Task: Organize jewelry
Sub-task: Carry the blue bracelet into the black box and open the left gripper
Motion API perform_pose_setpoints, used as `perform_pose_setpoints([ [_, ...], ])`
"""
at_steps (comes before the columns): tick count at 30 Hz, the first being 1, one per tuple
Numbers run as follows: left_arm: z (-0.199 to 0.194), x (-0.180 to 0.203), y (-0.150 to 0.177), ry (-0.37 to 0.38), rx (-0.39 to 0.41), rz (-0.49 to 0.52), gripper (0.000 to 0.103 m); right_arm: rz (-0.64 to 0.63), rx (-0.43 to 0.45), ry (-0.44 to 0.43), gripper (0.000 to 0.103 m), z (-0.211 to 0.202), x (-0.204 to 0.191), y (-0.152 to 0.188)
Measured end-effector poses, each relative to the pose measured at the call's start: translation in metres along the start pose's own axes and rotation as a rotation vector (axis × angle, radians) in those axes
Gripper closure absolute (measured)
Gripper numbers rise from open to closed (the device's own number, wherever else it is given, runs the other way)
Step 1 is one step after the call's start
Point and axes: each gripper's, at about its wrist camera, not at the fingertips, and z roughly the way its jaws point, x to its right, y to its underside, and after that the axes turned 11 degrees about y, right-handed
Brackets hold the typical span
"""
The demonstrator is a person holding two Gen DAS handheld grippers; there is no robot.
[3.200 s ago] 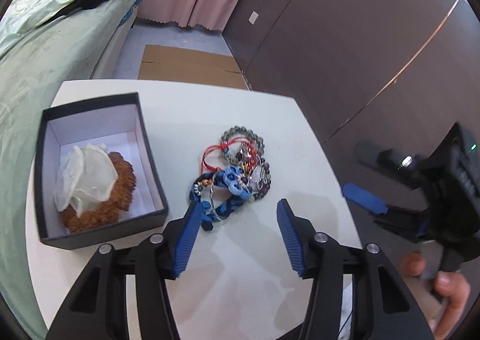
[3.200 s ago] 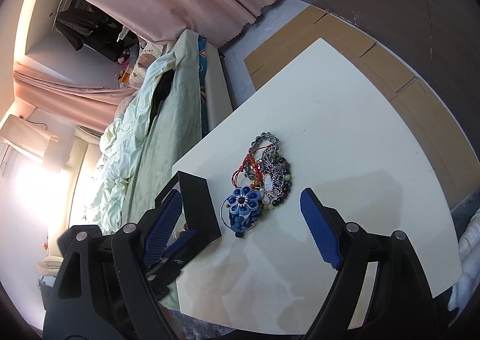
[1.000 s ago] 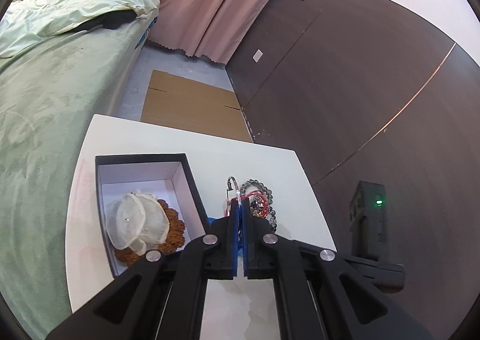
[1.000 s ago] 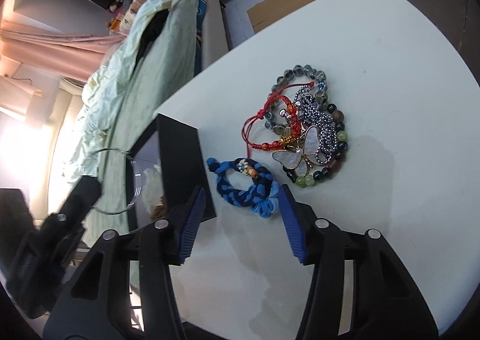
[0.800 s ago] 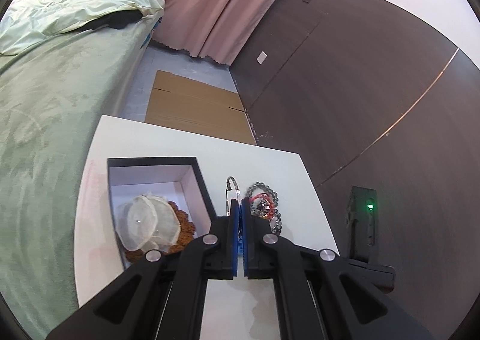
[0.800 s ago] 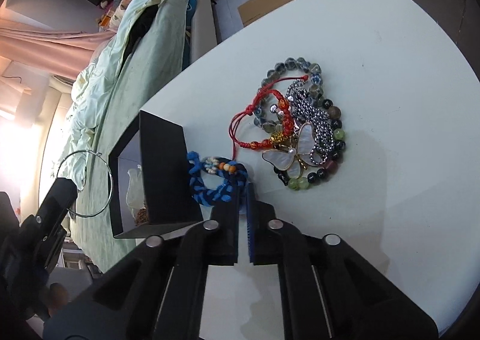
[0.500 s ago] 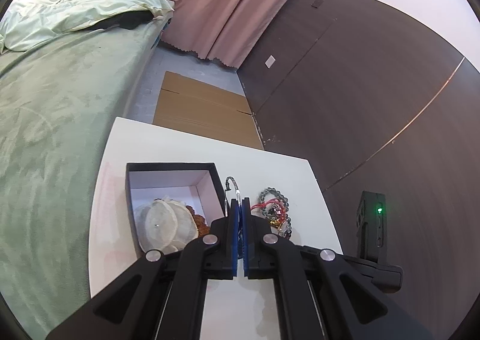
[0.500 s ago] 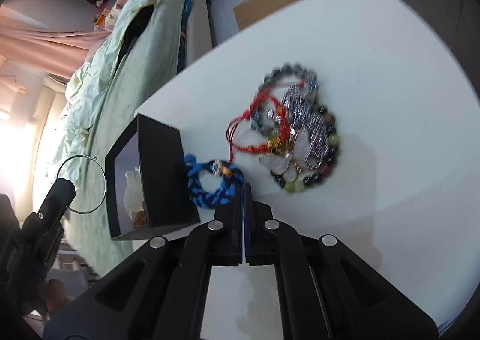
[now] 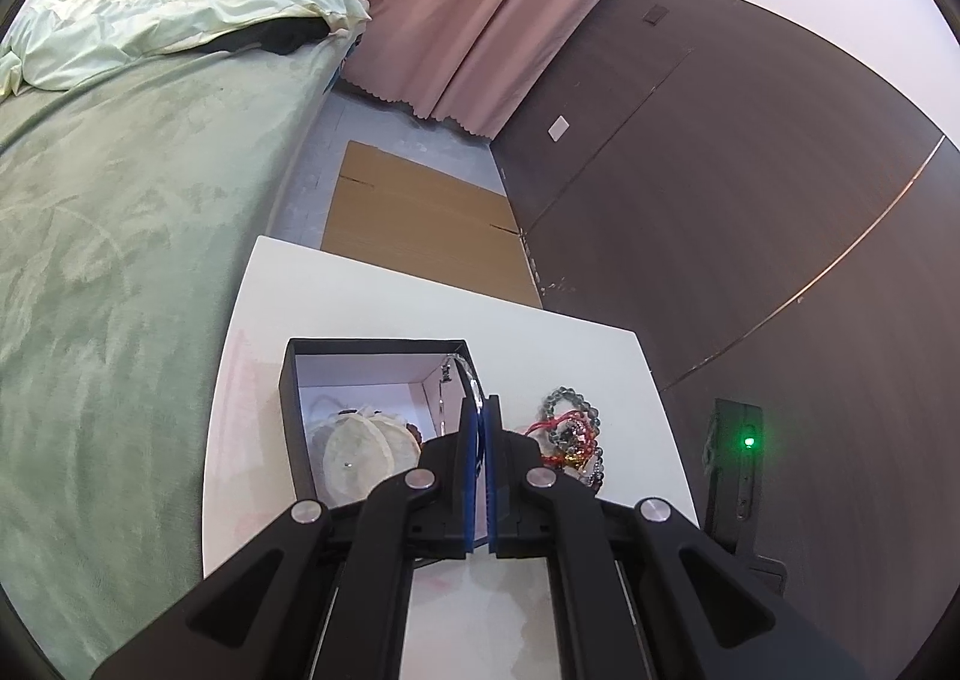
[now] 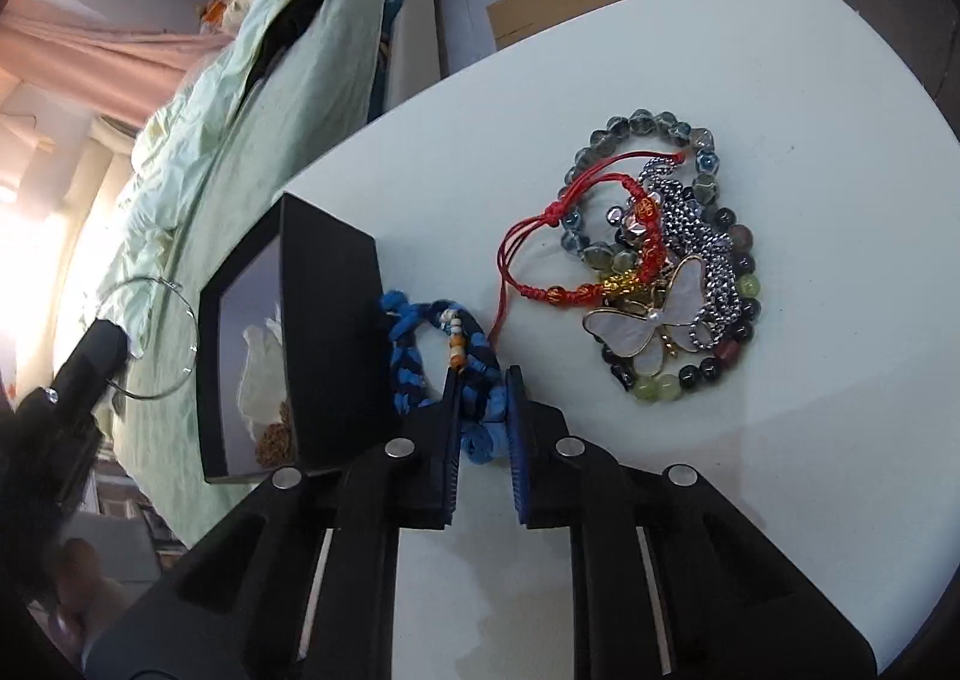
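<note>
Jewelry lies in a heap [image 10: 660, 272] on the white table [image 10: 810, 440], to the right of the black box [image 10: 327, 338]; the left gripper [image 9: 478, 410] is clenched on a thin wire hoop [image 10: 153, 338] and holds it above the box. The right gripper [image 10: 483, 380] points down at the table just beside the box, its jaws gripping the blue braided bracelet [image 10: 444, 374], which touches the box wall. The box is open upward, its long axis running away from the left gripper, with a white shell piece [image 9: 360, 455] inside.
</note>
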Motion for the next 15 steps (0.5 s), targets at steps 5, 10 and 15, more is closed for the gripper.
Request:
perform_pose_setpoints([
  [5,0.005,-0.008,-0.001,0.003,-0.009,-0.029,0.084,0.004,0.109,-0.028,0.089,-0.028,-0.003,-0.006],
  [10,-0.008,-0.011,-0.007,-0.034,0.076,-0.026,0.015,0.021,0.192,-0.111,0.089,-0.051,-0.003,-0.010],
  [15,-0.007,-0.017,-0.011,-0.062,0.072,-0.040,0.015,0.006,0.255,-0.209,0.089,-0.068,-0.014,-0.015],
])
